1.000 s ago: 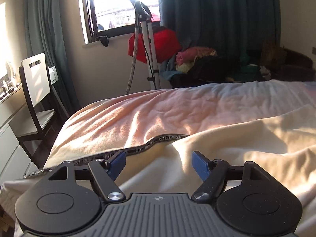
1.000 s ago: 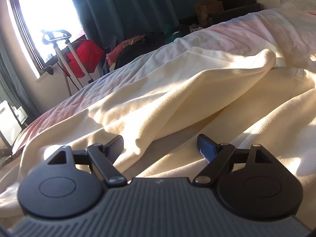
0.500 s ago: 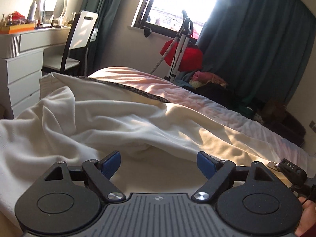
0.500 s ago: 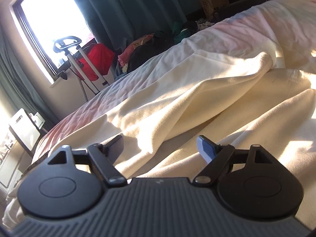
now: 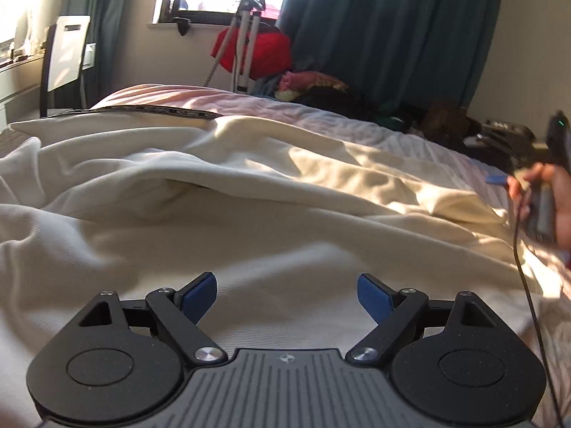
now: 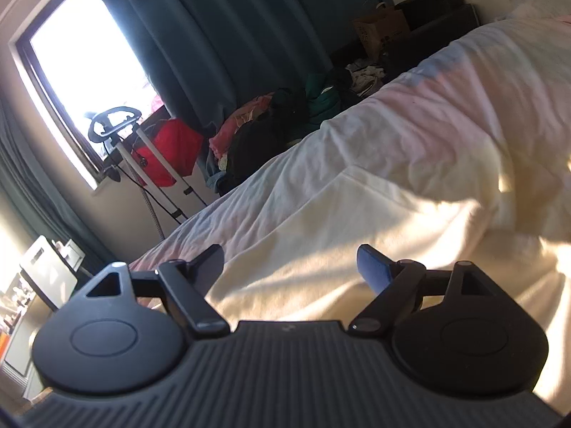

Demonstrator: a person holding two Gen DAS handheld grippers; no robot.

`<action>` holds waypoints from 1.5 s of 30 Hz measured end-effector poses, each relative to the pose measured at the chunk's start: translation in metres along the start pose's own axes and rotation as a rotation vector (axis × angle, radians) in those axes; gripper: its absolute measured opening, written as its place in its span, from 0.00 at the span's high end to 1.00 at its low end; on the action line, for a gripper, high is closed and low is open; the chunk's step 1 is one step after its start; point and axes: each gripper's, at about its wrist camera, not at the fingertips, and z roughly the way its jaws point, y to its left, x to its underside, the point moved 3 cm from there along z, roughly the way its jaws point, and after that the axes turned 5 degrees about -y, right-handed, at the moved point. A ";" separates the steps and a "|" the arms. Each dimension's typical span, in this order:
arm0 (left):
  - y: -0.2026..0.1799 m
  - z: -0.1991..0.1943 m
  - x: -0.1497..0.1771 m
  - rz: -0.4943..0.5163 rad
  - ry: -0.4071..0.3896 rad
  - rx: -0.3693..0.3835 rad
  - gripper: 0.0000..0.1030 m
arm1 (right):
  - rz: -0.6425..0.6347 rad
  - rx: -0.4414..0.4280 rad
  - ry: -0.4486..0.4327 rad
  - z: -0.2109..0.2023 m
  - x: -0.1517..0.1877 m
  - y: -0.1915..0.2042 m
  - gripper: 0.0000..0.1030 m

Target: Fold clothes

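Below both spread, empty tools, left (image 5: 287, 294) just widened, right (image 6: 289, 267); cream garment (image 5: 249, 214) rumpled

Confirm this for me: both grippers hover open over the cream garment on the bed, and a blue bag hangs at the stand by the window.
Not quite: the bag at the stand is red, not blue, as the left wrist view shows. The rest holds: the left gripper and right gripper are open with nothing between their jaws, over the cream garment on the bed.
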 end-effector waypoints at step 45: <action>0.011 -0.010 -0.018 -0.177 -0.097 0.100 0.15 | -0.368 -0.253 0.245 -0.050 0.046 -0.024 0.55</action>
